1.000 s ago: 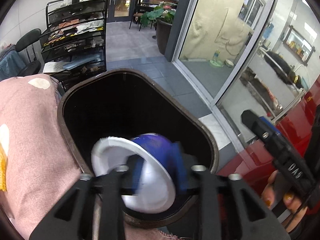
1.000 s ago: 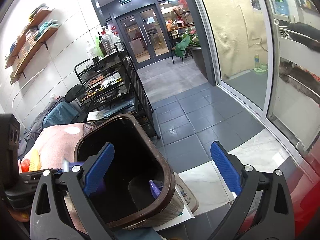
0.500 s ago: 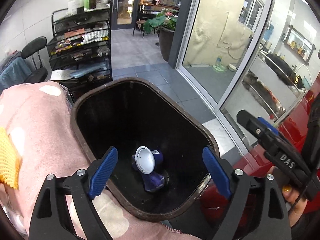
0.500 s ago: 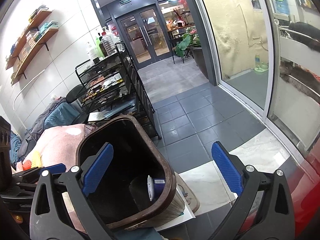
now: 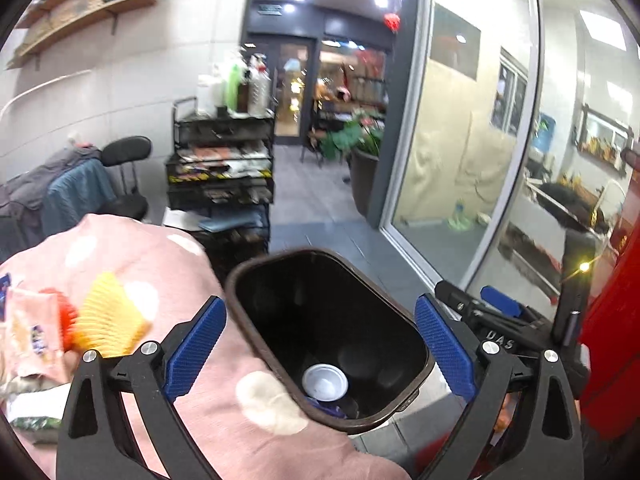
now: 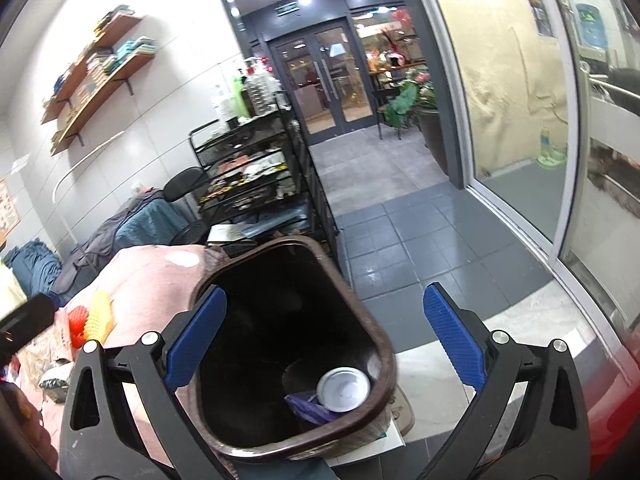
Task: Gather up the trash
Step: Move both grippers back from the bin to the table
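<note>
Cloth of pink with pale spots (image 5: 224, 432) covers the surface on the left, with a yellow ribbed sponge-like piece (image 5: 108, 316) and crumpled wrappers (image 5: 28, 340) lying on it. Just beside its edge stands the dark brown plastic waste bin (image 5: 240, 304), its mouth wide. At the bottom lies a blue cup with a white inside (image 5: 325, 382), next to a purple scrap (image 6: 308, 404). Over the bin, the left gripper (image 5: 320, 350) has just been opening; its blue-padded jaws stand wide apart with nothing between them. To its right, the right gripper (image 6: 324, 338) hangs equally spread and empty.
</note>
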